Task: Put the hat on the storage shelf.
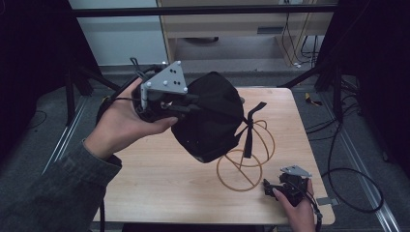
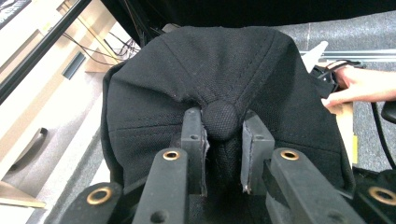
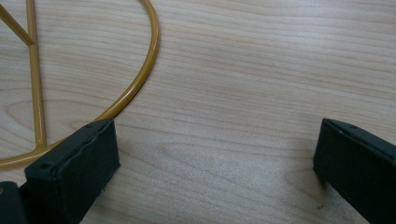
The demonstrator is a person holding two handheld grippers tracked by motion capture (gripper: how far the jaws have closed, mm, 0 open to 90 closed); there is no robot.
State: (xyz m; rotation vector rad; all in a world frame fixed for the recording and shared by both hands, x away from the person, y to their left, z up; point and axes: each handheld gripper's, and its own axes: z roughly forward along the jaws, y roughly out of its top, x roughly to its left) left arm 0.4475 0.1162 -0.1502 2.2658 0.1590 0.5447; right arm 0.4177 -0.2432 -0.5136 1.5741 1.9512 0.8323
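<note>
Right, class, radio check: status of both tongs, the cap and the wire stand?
Left tongs shut on black cap, pinching its crown at the top button, cap held above the table. Right tongs open, empty, beside gold wire stand. Nothing in the way.

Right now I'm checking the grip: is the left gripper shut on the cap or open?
Shut on it: the left gripper pinches the black cap at its top button, fabric bunched between the jaws.

No lettering, label or number seems readable anywhere, including on the black cap (image 2: 219,84)
</note>
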